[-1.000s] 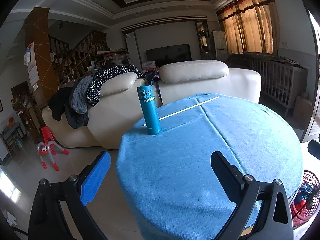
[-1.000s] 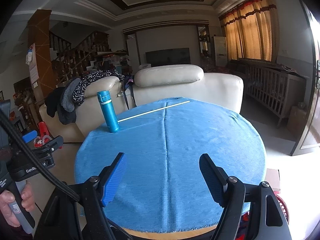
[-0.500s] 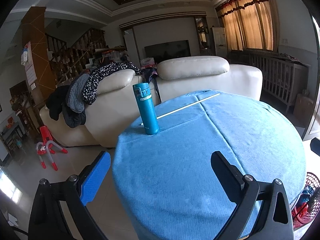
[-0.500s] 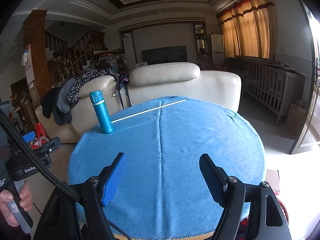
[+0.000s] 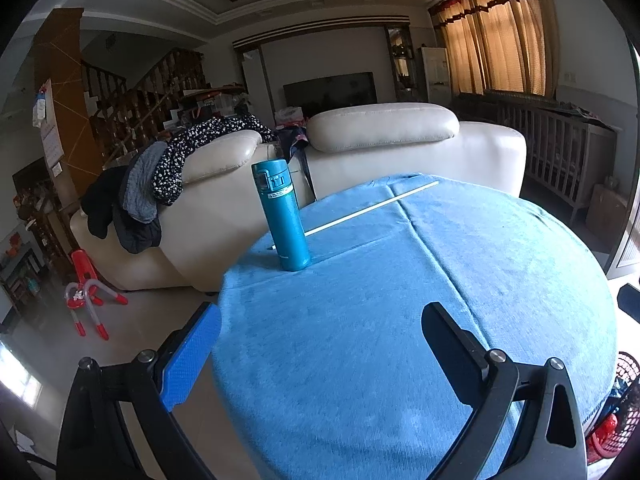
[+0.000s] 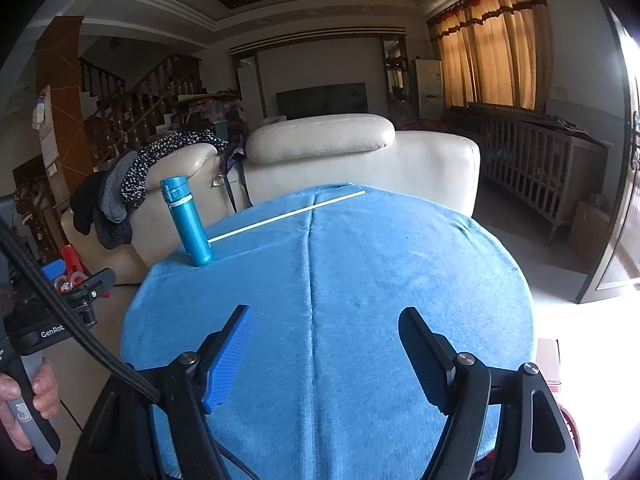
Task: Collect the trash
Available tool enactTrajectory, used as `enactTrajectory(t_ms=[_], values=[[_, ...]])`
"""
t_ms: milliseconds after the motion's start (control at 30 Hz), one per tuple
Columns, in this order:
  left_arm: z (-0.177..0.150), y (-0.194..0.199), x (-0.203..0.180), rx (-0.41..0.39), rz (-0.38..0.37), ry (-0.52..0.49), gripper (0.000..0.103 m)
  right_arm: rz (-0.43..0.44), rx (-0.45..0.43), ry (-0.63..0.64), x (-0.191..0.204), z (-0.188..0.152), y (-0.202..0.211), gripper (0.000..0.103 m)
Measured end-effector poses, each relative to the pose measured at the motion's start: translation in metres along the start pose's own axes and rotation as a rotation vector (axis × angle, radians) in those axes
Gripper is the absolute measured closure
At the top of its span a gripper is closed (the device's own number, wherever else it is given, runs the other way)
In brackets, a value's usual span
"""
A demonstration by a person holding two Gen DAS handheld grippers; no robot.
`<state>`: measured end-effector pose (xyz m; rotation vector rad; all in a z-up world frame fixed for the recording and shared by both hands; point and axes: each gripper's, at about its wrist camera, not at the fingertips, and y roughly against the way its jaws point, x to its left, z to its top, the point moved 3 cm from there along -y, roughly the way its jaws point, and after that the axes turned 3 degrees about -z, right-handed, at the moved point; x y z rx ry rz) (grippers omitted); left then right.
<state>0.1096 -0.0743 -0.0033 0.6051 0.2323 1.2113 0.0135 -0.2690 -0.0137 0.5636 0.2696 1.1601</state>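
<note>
A round table with a blue cloth (image 5: 460, 300) fills both views (image 6: 380, 280). A teal flask (image 5: 282, 216) stands upright near its far left edge and also shows in the right wrist view (image 6: 187, 222). A thin white stick (image 5: 372, 209) lies across the far side behind the flask (image 6: 288, 218). My left gripper (image 5: 320, 340) is open and empty over the table's near left edge. My right gripper (image 6: 326, 344) is open and empty over the near middle of the table. A red mesh basket (image 5: 624, 404) with coloured items sits low at the right.
A cream sofa (image 5: 384, 148) with clothes draped on it (image 5: 160, 184) stands behind the table. A red and white toy (image 5: 86, 300) lies on the tiled floor at left. A wooden crib (image 6: 532, 168) stands at right. The hand holding the left gripper's handle (image 6: 28, 400) shows at lower left.
Both grippers have drifted a little to the right and back; the flask and table have shifted left in the right wrist view. Jaws stay open.
</note>
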Motion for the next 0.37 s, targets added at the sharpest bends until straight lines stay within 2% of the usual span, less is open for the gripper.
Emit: enactTrajectory(t_ms=[233, 367], values=[[0.007, -0.014, -0.003, -0.019, -0.022, 0.001, 0.003, -0.022, 0.023, -0.010, -0.004, 0.003, -0.017, 0.025], [0.003, -0.040, -0.008, 0.025, -0.033, 0.004, 0.003, -0.056, 0.039, -0.020, -0.014, 0.001, -0.033, 0.025]])
